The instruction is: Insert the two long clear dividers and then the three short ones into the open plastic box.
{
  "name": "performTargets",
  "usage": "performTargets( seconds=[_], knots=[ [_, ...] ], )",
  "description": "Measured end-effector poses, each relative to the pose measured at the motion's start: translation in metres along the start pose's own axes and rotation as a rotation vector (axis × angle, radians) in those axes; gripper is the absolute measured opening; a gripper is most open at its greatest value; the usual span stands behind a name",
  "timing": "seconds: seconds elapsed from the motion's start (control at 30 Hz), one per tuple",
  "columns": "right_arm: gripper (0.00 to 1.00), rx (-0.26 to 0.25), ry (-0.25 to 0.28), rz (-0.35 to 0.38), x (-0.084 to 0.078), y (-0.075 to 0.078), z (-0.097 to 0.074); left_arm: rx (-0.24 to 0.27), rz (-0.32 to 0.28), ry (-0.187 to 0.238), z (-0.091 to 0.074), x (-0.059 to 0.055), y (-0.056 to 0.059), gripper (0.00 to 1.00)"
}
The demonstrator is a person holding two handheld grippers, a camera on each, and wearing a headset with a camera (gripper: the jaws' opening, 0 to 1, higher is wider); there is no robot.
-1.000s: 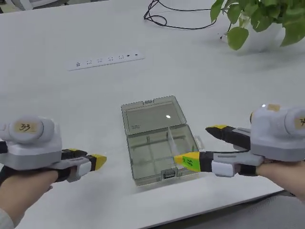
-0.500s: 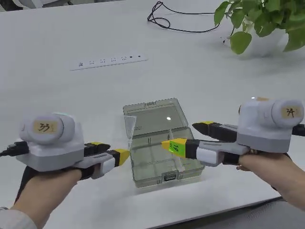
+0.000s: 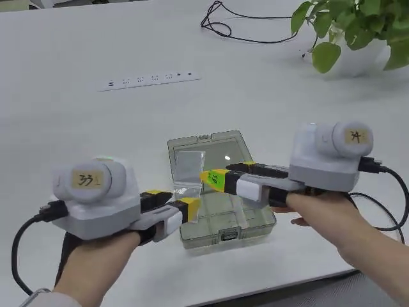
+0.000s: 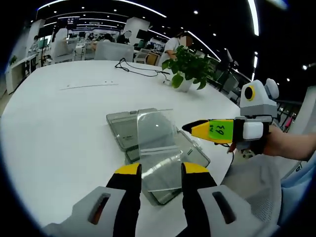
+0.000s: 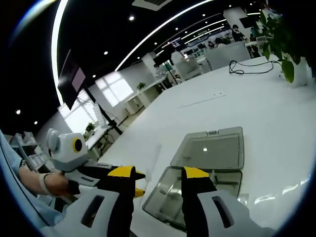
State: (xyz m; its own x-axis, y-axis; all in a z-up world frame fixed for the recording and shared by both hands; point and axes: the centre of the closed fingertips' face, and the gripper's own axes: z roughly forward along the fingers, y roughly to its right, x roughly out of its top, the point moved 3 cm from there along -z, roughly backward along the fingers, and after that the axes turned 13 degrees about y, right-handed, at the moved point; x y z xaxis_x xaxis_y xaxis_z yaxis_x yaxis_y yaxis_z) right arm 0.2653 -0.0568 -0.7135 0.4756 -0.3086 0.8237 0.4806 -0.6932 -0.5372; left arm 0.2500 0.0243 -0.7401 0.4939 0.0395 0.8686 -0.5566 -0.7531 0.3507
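Left gripper [image 4: 163, 169] pinches the likely light, slick divider [image 4: 155, 133] across its three- and nine-o'clock edges over the box [image 4: 121, 124]; right gripper [image 5: 159, 172] spread.

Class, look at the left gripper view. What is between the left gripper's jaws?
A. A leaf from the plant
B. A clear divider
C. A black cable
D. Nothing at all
B: in the left gripper view a clear divider stands upright between the jaws of the left gripper, held over the open plastic box.
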Motion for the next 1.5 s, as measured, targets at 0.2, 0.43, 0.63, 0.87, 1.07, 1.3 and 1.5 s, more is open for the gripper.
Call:
performTargets(
  seconds=[0.2,0.43,0.63,0.87,1.07,1.3,1.5],
  knots=[
    [0.25,-0.01,-0.021,0.041,-0.006,-0.002,0.008,0.005,-0.007,0.019,0.0,-0.001,0.003,0.3],
    [0.13,-0.024,-0.058,0.043,-0.01,-0.003,0.012,0.003,-0.026,0.037,0.001,-0.001,0.007,0.3],
    [0.05,-0.026,-0.075,0.035,-0.01,-0.007,0.014,0.0,-0.034,0.045,0.001,-0.002,0.007,0.3],
    [0.04,-0.026,-0.087,0.034,-0.01,-0.009,0.015,0.006,-0.064,0.059,0.001,-0.002,0.007,0.3],
    [0.02,-0.024,-0.118,0.026,-0.01,-0.018,0.015,0.002,-0.084,0.067,0.002,-0.003,0.008,0.3],
    [0.02,-0.04,-0.141,0.052,-0.007,-0.015,0.014,-0.025,-0.072,0.078,0.004,-0.002,0.009,0.31],
    [0.02,-0.07,-0.173,0.045,-0.005,-0.01,0.016,-0.082,0.022,0.082,0.006,0.0,0.011,0.37]
  ],
)
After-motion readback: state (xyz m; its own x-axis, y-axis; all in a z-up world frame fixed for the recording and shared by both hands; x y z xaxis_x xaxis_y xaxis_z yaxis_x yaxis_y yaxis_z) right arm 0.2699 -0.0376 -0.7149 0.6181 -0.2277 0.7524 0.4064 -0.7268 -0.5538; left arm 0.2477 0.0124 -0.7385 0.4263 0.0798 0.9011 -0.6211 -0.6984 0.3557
